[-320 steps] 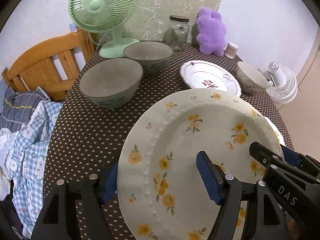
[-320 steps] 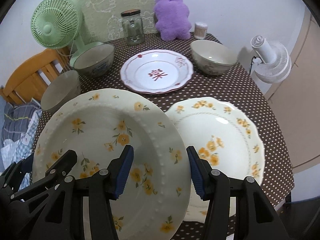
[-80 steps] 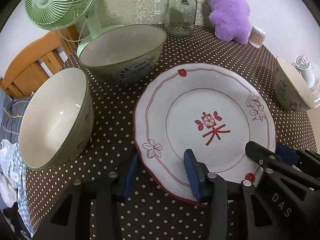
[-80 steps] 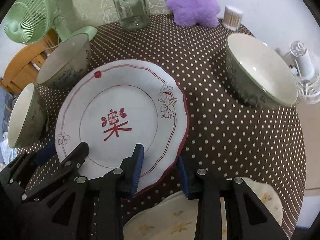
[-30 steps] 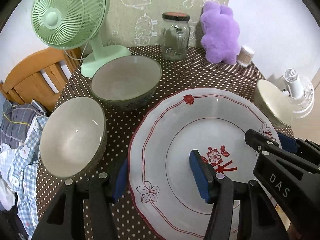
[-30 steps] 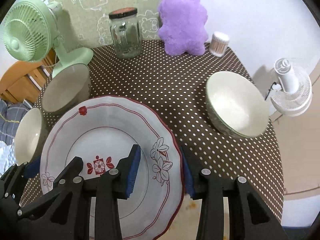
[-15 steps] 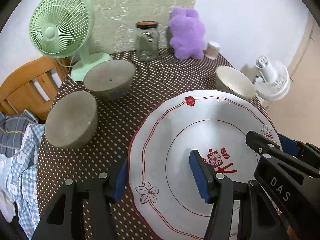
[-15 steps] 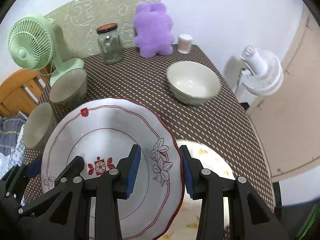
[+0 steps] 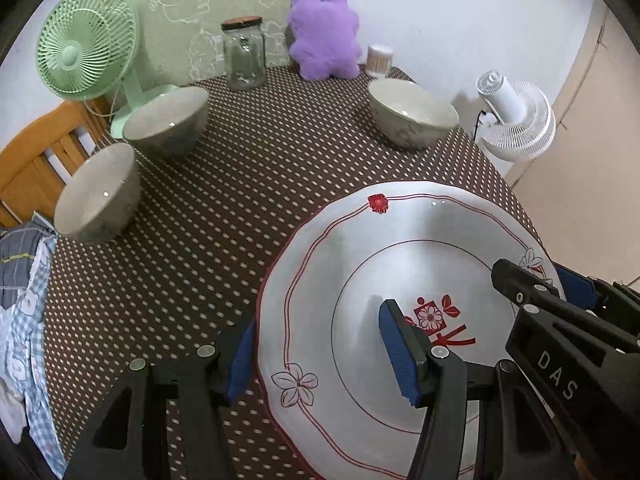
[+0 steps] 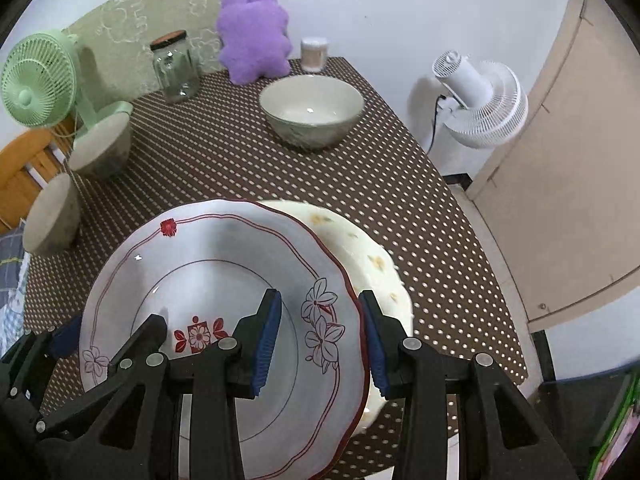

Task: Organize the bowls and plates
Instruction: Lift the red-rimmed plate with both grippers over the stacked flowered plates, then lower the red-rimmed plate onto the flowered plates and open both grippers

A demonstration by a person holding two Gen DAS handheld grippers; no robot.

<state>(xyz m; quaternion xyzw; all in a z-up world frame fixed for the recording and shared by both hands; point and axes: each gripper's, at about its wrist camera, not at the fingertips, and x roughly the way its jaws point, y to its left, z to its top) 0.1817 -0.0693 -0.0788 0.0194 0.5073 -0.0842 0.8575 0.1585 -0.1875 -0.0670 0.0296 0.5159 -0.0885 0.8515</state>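
Note:
A white plate with red trim and flowers [image 9: 360,260] hangs tilted above the dotted table [image 9: 224,208], held from both sides. My left gripper [image 9: 316,340] is shut on its left rim, one blue pad above and one below. My right gripper [image 10: 320,312] is shut on its right rim. Under the plate's right edge lies a cream plate with yellow flowers [image 10: 372,256], partly hidden. Two grey bowls [image 9: 168,120] [image 9: 96,192] stand at the table's left. A cream bowl [image 10: 312,108] stands at the far right.
Along the back stand a green fan [image 9: 80,40], a glass jar [image 9: 244,56], a purple plush toy [image 9: 324,32] and a small toothpick pot [image 9: 380,60]. A white fan [image 10: 480,100] stands off the table's right edge. A wooden chair [image 9: 28,160] with clothes is at the left.
Both grippers have carried the red-trimmed plate back and to the right. It now hangs over the yellow-flowered plate, and the bowls lie farther off.

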